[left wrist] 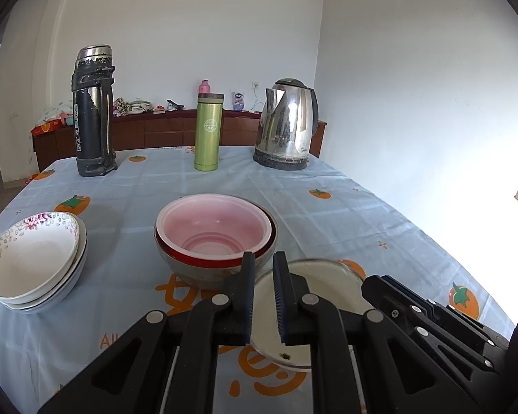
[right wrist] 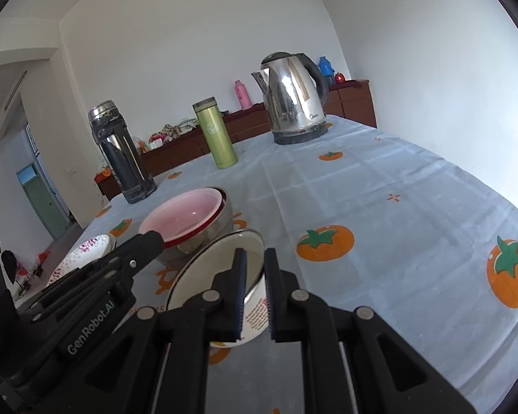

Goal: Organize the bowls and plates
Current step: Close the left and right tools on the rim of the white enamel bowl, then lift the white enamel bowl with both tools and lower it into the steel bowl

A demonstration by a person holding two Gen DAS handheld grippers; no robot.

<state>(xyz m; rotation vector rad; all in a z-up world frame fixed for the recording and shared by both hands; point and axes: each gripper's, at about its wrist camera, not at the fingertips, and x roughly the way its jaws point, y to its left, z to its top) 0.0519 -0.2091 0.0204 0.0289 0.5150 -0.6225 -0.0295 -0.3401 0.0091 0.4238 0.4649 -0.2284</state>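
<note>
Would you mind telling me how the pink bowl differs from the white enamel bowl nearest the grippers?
The pink bowl is nested inside other bowls; the white enamel bowl sits alone on the tablecloth. The pink bowl is plain pink inside with a stepped bottom; the white enamel bowl has a thin dark rim and a dark chip inside. The pink bowl lies farther from the grippers. Both are round, upright and empty.

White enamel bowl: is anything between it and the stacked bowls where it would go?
Nothing visible. The white bowl sits on the cloth right beside the pink bowl stack, with no object between them. Bottles and kettle stand far behind.
</note>
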